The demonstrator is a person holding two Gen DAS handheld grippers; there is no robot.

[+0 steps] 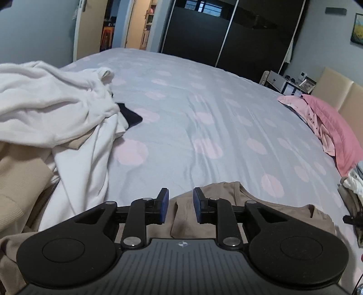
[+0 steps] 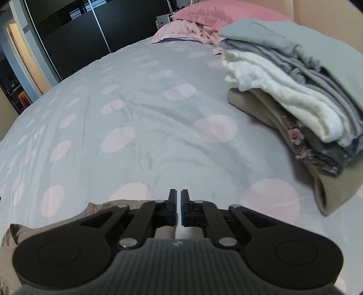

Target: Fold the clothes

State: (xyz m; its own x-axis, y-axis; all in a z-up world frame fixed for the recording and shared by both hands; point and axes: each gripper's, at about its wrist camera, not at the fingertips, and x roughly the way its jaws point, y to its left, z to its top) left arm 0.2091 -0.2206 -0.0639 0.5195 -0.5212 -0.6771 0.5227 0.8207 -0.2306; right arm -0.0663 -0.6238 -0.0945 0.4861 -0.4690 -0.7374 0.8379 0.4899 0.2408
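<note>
Each fisheye camera sits just behind its own jaws and looks down and forward over them, close above the spotted bedspread (image 1: 204,109): past the left jaws lie the unfolded heap (image 1: 45,109) and wardrobe (image 1: 226,34), and both views share the pink pillows (image 2: 215,13).

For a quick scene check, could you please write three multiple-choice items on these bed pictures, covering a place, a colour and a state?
1. Where does the folded stack lie in the right wrist view?
A. right of the tongs
B. on the floor
C. on the pillow

2. What colour is the stack's top garment?
A. red
B. grey
C. black

3. How do the left tongs stand?
A. shut
B. open
C. out of view

Answers:
1 A, the folded stack lies on the bed, right of the right tongs.
2 B, grey fabric on top.
3 B, the left tongs show a gap over the tan garment.
</note>
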